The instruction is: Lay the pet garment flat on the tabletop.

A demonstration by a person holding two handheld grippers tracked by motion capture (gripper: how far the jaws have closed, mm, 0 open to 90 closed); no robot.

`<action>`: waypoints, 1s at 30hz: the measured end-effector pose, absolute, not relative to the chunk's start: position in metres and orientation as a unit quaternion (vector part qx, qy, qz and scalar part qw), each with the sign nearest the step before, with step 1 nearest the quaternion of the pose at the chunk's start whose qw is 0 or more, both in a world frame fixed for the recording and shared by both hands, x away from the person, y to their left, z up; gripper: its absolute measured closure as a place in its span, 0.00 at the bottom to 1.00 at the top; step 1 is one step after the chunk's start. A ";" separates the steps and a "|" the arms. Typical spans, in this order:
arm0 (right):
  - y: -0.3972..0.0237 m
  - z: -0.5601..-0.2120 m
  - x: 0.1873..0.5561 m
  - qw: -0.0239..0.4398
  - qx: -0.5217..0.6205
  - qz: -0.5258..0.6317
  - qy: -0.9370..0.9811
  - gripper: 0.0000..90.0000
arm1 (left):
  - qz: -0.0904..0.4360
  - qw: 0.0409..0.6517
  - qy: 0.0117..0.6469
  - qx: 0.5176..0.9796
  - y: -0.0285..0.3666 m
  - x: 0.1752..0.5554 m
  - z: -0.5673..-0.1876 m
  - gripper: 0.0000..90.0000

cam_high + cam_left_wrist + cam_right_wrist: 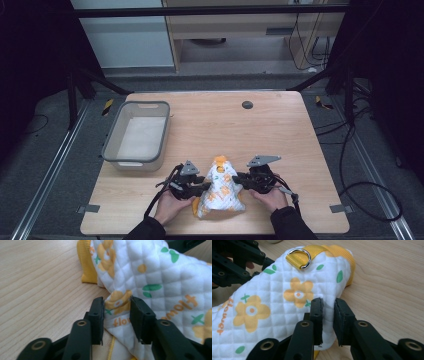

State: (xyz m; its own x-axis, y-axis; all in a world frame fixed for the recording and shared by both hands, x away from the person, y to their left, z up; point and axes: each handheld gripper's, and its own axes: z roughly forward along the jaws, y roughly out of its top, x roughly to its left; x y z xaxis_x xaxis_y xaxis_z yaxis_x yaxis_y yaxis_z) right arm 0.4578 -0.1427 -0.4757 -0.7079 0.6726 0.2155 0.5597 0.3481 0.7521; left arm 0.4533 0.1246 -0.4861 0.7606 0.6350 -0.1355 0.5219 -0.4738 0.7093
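Your left gripper [202, 188] pinches a fold at one edge of the quilted flower-print cloth [221, 192], its jaws drawn in on the fabric with some gap left. Your right gripper [239, 181] has its jaws nearly together on the opposite edge, a thin fold caught between them. The cloth lies bunched near the front of the wooden table [280, 135], between both grippers, its yellow strap with a metal D-ring [300, 258] on top. A grey bin [113, 137] stands well apart at the table's left.
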 end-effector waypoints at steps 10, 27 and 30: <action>-0.142 -0.474 0.457 0.062 0.376 0.432 0.818 0.93 | 0.071 0.370 0.342 0.861 0.126 0.453 -0.485 0.99; -0.162 -0.456 0.445 0.075 0.368 0.471 0.798 0.94 | 0.097 0.416 0.337 0.839 0.152 0.433 -0.443 1.00; -0.163 -0.449 0.443 0.078 0.363 0.481 0.794 0.95 | 0.103 0.425 0.335 0.835 0.153 0.429 -0.435 1.00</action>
